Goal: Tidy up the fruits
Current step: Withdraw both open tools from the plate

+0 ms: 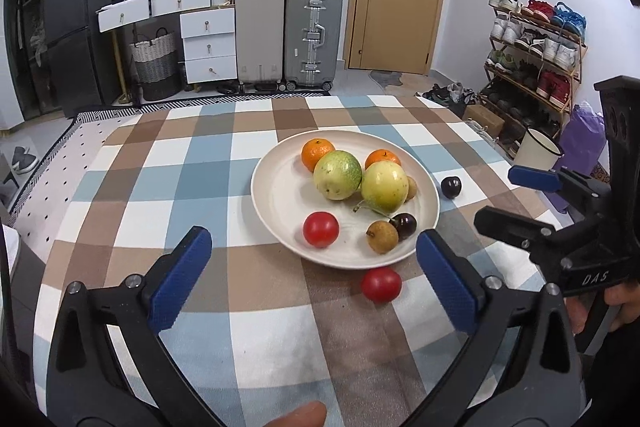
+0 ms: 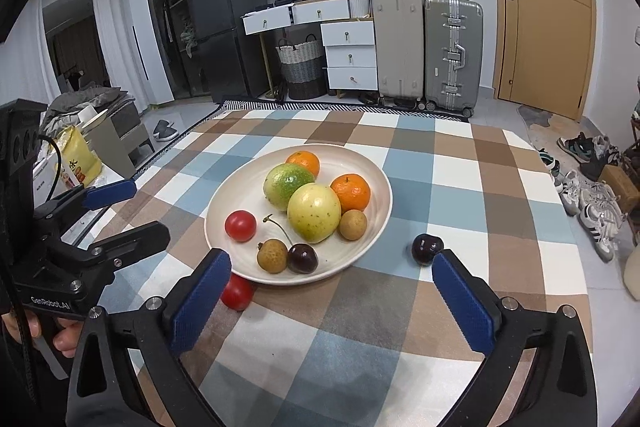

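Note:
A white plate on the checked cloth holds two oranges, two large green-yellow fruits, a red tomato, two longans and a dark cherry. A second tomato lies on the cloth against the plate's near rim. A second cherry lies on the cloth right of the plate. My left gripper stands open and holds nothing, just short of the plate. My right gripper is open and holds nothing too, beside the loose cherry.
The tablecloth covers the whole table. A white enamel cup and a shoe rack stand off its right edge. Suitcases and drawers line the far wall. A hand holds each gripper.

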Action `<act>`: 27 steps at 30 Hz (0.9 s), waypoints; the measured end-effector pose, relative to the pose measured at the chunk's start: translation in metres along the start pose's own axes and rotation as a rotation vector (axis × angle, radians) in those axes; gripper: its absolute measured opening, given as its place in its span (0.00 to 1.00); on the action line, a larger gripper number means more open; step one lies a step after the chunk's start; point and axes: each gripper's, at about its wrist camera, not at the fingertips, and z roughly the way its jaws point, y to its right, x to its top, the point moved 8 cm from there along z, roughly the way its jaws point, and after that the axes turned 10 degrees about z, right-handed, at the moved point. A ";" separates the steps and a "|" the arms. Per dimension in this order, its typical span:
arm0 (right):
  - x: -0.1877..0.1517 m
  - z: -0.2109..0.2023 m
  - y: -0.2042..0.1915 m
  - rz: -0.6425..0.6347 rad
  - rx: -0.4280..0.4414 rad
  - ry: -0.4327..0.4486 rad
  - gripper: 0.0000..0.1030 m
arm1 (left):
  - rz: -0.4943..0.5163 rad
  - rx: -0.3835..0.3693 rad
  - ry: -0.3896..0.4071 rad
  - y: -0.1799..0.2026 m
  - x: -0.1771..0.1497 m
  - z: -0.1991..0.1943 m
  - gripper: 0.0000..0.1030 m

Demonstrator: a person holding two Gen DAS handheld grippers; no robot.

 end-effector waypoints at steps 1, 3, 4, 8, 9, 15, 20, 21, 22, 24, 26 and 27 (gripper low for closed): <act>-0.001 -0.001 0.000 -0.003 -0.001 0.001 0.99 | -0.005 0.004 -0.003 0.000 -0.002 -0.002 0.99; -0.002 -0.007 0.003 -0.011 -0.010 0.009 0.99 | -0.008 0.013 -0.008 0.002 -0.006 -0.006 0.99; -0.003 -0.009 0.004 -0.012 -0.011 0.010 0.99 | -0.010 0.021 -0.011 0.002 -0.009 -0.007 0.99; -0.005 -0.014 0.011 -0.007 -0.018 0.010 0.99 | -0.028 0.021 -0.029 0.005 -0.019 -0.008 0.99; -0.006 -0.015 0.014 -0.008 -0.020 0.011 0.99 | -0.030 0.022 -0.034 0.007 -0.021 -0.007 0.99; -0.008 -0.019 0.027 -0.007 -0.030 0.008 0.99 | -0.032 0.016 -0.056 0.018 -0.031 0.001 0.99; -0.010 -0.017 0.038 -0.008 -0.059 0.004 0.99 | -0.018 0.017 -0.085 0.025 -0.037 0.015 0.99; -0.010 -0.015 0.040 -0.005 -0.063 0.000 0.99 | -0.020 0.014 -0.088 0.026 -0.037 0.018 0.99; -0.011 -0.013 0.042 -0.002 -0.067 -0.006 0.99 | -0.021 0.010 -0.090 0.027 -0.037 0.020 0.99; -0.011 -0.010 0.046 0.004 -0.078 -0.010 0.99 | -0.021 0.005 -0.097 0.030 -0.038 0.024 0.99; -0.012 -0.006 0.051 0.011 -0.090 -0.012 0.99 | -0.014 0.003 -0.106 0.033 -0.039 0.027 0.99; -0.012 -0.004 0.055 0.017 -0.099 -0.018 0.99 | -0.012 0.001 -0.106 0.035 -0.039 0.028 0.99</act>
